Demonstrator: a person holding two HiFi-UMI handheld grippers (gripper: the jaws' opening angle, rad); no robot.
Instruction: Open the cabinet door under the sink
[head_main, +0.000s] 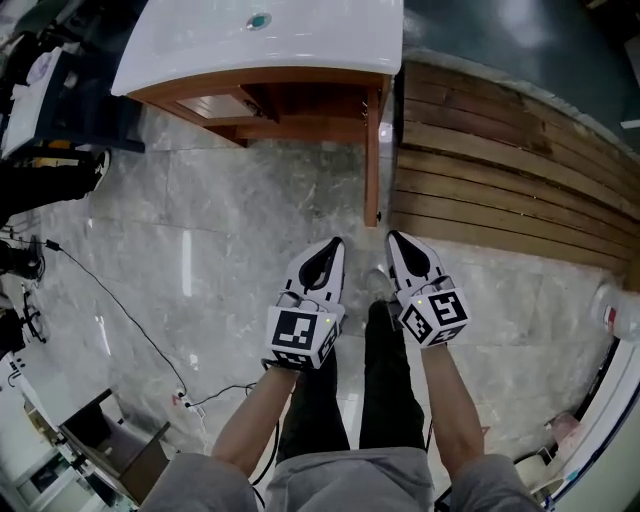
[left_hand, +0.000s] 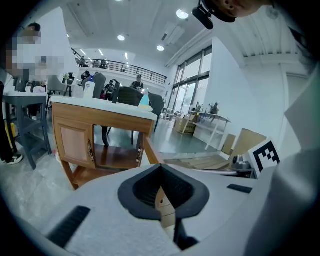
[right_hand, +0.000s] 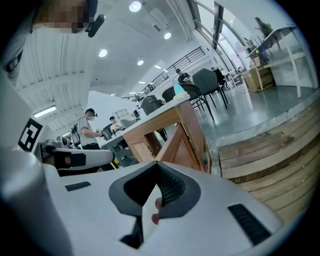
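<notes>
Head view: the left claw (head_main: 332, 245) and the right claw (head_main: 396, 240) hang side by side above the grey floor (head_main: 200, 220), both tips pointing to 12 o'clock. The cabinet (head_main: 300, 100) stands at 12 o'clock, under the white sink (head_main: 260, 45), well apart from both claws. Its right door (head_main: 373, 150) is swung out and shows only its edge, reaching down toward the claws. Its left door (head_main: 215, 104) lies flat in the frame. Wooden steps (head_main: 500, 170) lie at 2 o'clock.

Left gripper view: the left claw is clenched, the jaws meet in a thin seam and nothing is between them. The cabinet is at 10 o'clock. The left door is closed, with a dark handle (left_hand: 90, 150) on its inner edge. The right half is open and a shelf shows inside. The right door comes out toward the camera, just above the claw.

Right gripper view: the right claw is also clenched and holds nothing. Small pink spots show at its seam; I cannot tell what they are. The right door leans open at 12 o'clock.

As I judge it, the opening step is done for the right door, and both claws are free. If the left door is also wanted, the next move calls for one claw to release its jaws, go forward to the handle and close on it, then pull outward along the arc of the hinge.
</notes>
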